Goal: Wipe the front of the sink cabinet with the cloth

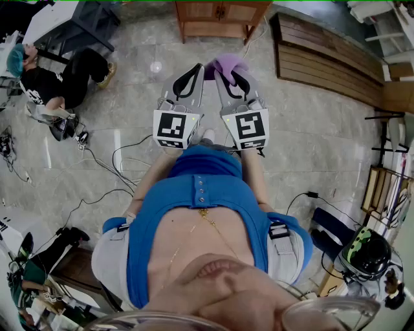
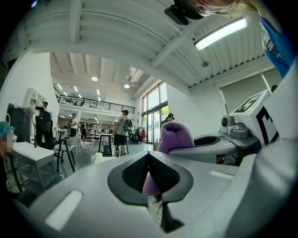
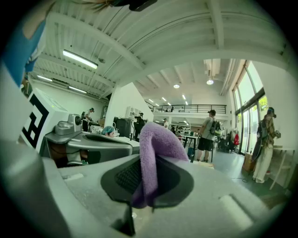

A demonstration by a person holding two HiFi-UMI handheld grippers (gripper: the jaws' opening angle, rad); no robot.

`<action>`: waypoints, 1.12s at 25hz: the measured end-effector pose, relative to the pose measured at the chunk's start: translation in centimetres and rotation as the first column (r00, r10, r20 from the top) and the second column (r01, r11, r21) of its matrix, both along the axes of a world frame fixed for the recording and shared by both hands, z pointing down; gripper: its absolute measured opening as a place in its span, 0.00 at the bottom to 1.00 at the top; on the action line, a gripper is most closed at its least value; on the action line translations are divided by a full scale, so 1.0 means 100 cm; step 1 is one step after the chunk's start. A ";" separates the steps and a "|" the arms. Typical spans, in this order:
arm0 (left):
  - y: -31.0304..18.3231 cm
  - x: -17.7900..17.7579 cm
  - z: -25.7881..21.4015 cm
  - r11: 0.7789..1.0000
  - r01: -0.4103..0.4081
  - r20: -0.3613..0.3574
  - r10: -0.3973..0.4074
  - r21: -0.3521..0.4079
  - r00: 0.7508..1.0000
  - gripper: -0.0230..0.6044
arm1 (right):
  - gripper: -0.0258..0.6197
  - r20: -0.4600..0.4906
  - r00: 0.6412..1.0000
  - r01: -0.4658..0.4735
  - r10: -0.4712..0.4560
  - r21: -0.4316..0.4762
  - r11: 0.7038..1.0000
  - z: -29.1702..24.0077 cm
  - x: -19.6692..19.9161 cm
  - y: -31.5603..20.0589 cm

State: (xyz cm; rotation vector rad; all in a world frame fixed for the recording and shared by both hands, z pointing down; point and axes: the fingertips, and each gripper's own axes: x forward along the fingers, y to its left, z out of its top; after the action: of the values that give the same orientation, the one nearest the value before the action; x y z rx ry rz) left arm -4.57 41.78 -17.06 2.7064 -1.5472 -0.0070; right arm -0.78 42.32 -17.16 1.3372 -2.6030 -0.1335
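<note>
A purple cloth [image 1: 228,64] is bunched at the tips of both grippers, which I hold side by side over the floor. My right gripper [image 1: 224,72] is shut on the cloth [image 3: 156,144], and a fold of it stands up out of the jaws. My left gripper [image 1: 196,71] is also shut, and a purple corner [image 2: 151,183] shows pinched between its pads. In the left gripper view the rest of the cloth [image 2: 175,135] rises over the right gripper. A wooden cabinet [image 1: 220,16] stands on the floor ahead, apart from both grippers.
A person [image 1: 58,81] sits on the floor at the left. Cables [image 1: 110,161] trail across the tiles. A slatted wooden panel [image 1: 326,58] lies at the upper right. Gear and a bag [image 1: 367,252] sit at the lower right. Tables [image 2: 28,155] and standing people [image 3: 206,135] fill the hall.
</note>
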 end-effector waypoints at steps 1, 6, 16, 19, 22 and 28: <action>-0.002 0.003 0.001 1.000 0.000 -0.003 0.000 0.001 1.000 0.03 | 0.12 0.007 1.000 -0.006 0.006 0.001 1.000 0.001 0.005 -0.002; -0.002 0.017 0.002 1.000 -0.005 -0.025 0.005 -0.009 1.000 0.03 | 0.13 0.031 1.000 0.000 0.001 -0.013 1.000 0.005 0.022 -0.002; -0.052 0.009 0.012 1.000 0.002 -0.045 -0.002 -0.018 0.999 0.03 | 0.13 0.024 1.000 -0.014 0.015 -0.032 0.999 0.015 0.030 -0.040; -0.085 0.010 0.015 0.999 -0.024 -0.061 0.023 -0.022 0.998 0.03 | 0.13 0.017 0.999 -0.041 0.041 -0.033 0.999 0.018 0.031 -0.071; -0.129 0.009 0.017 0.998 -0.056 -0.072 0.054 -0.021 0.996 0.03 | 0.13 -0.004 0.997 -0.074 0.074 -0.027 0.997 0.019 0.032 -0.111; -0.224 0.007 0.013 0.992 -0.126 -0.066 0.125 -0.009 0.990 0.03 | 0.13 -0.038 0.993 -0.115 0.114 -0.020 0.993 0.015 0.025 -0.206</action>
State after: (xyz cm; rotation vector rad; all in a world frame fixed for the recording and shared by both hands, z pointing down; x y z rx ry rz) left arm -3.89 19.42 -15.77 2.7585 -1.3528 -0.0820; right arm 1.74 21.76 -15.68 1.4577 -2.4835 -0.1097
